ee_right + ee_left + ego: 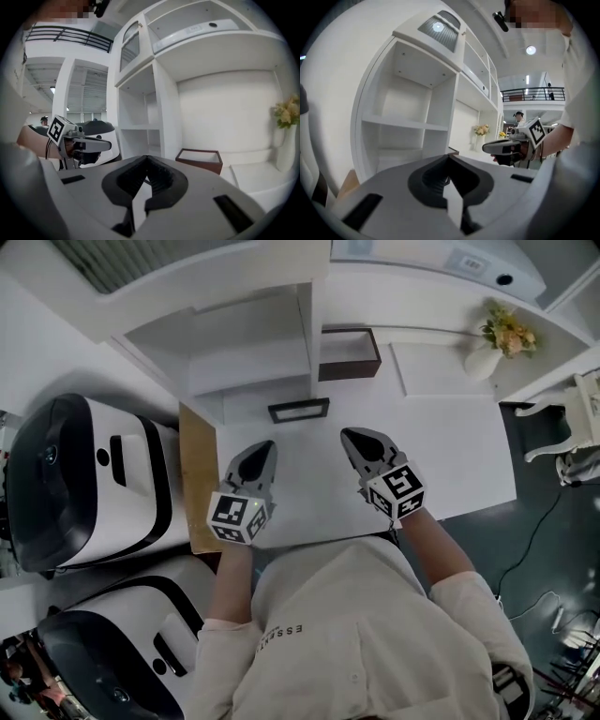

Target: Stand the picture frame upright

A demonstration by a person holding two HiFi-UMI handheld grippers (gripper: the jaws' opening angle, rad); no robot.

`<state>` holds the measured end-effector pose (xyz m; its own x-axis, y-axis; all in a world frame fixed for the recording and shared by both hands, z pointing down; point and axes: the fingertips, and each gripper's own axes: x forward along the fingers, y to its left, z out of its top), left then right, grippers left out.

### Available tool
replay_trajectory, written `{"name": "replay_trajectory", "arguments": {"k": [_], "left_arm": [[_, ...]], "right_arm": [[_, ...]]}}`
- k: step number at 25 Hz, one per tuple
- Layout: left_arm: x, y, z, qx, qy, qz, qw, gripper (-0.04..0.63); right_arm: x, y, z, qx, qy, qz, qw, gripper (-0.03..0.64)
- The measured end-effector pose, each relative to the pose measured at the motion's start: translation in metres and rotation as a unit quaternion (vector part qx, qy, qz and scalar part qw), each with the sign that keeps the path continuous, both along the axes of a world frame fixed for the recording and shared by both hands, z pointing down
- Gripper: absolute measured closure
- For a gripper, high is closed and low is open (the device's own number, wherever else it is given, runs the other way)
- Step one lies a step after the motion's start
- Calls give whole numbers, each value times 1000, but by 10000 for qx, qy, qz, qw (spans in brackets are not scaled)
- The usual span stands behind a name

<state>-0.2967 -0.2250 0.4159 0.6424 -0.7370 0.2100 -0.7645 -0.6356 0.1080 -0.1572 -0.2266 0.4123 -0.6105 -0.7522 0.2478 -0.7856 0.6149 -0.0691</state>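
Frame (298, 410) sits at the back of the table (450, 456), just in front of the shelf unit (253, 343). From overhead I read it as standing on its long edge, but I can't be sure. Both grippers are near it, not touching. Left gripper (266, 446) has its jaws fully together, nothing between them. Right gripper (350, 436) is the same, closed and empty. Both hover over the table, side by side, pointing at the shelves. Brown box (349, 352) is behind the frame beside the shelf upright. Flower vase (487, 357) is far right on the ledge.
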Motion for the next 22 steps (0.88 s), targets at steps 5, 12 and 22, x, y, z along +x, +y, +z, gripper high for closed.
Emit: {"name": "replay_trajectory", "arguments": {"k": [5, 12, 22], "left_arm": [[9, 17, -27, 299, -35, 214, 9993, 595], [16, 32, -45, 457, -65, 444, 9979, 595], [15, 30, -51, 569, -304, 347, 9973, 594]], "right_arm": [[4, 17, -24, 291, -246, -12, 9993, 601], [7, 27, -46, 540, -284, -148, 9980, 601], [1, 27, -48, 590, -249, -310, 9975, 603]]}}
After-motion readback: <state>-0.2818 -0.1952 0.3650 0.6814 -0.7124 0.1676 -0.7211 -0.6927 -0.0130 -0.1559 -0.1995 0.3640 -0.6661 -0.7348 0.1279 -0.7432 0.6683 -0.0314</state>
